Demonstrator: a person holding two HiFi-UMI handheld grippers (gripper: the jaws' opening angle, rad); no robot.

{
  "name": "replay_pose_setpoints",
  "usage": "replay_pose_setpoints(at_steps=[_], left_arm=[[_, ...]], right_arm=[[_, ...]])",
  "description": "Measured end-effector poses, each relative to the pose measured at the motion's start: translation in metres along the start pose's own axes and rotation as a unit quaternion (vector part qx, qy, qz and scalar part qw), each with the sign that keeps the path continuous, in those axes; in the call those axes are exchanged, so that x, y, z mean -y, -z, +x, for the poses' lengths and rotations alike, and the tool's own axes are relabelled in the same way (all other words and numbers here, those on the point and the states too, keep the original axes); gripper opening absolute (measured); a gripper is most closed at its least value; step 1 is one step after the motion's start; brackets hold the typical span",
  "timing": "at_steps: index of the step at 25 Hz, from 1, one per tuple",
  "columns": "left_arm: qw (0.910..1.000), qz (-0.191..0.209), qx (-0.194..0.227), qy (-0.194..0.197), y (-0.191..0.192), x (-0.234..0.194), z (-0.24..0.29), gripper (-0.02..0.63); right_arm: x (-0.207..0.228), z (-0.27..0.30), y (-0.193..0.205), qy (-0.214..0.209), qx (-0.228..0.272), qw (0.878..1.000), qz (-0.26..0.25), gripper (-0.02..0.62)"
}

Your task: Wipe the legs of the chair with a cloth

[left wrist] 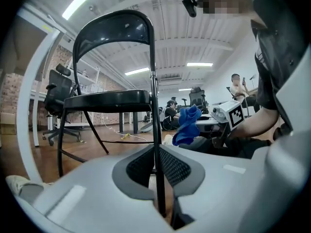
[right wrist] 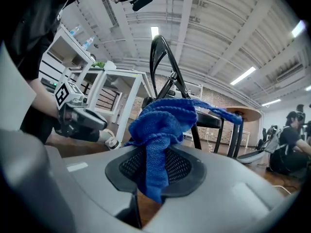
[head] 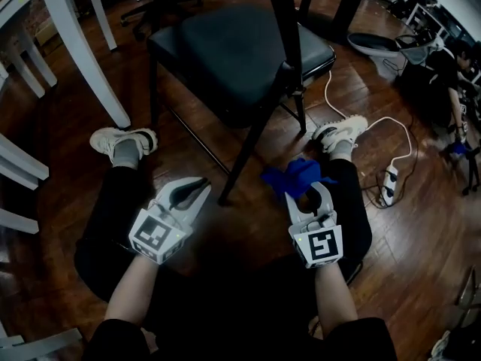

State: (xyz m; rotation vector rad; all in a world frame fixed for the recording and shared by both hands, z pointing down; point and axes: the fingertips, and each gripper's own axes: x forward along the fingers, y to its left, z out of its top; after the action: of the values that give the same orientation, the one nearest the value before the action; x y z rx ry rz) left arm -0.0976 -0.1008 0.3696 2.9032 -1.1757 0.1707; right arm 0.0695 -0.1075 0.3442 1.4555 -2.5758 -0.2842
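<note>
My right hand-held gripper [head: 308, 196] clamps the blue cloth [head: 294, 176] (bunched above the jaws); left hand-held gripper [head: 199, 187] nearly closed, empty, near the steeply slanted chair leg [head: 249, 145].

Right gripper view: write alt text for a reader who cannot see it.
The right gripper has its jaws shut on a bunched blue cloth, which fills the centre of the picture. Behind it, seen from low down, stands a black folding chair, with the left gripper at the left and a white table beyond.
</note>
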Motion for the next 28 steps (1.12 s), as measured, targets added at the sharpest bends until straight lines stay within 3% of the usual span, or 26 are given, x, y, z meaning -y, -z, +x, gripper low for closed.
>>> replay_pose_setpoints(at_steps=[5,11,28], left_arm=[[0.9992,0.003,0.003,-0.040,0.012,-0.017,-0.013,0.032],[0.9965,-0.044,-0.018,-0.068,0.034,-0.026,-0.026,0.032],[0.9965,-0.052,-0.014,-0.064,0.038,-0.023,-0.026,0.032]], right_arm=[[-0.003,0.003,0.012,-0.005,0.002,0.999,0.036,0.097],[-0.019,0.012,0.035,-0.024,-0.018,0.998,0.046,0.097],[-0.012,0.005,0.039,-0.026,-0.022,0.997,0.074,0.094]])
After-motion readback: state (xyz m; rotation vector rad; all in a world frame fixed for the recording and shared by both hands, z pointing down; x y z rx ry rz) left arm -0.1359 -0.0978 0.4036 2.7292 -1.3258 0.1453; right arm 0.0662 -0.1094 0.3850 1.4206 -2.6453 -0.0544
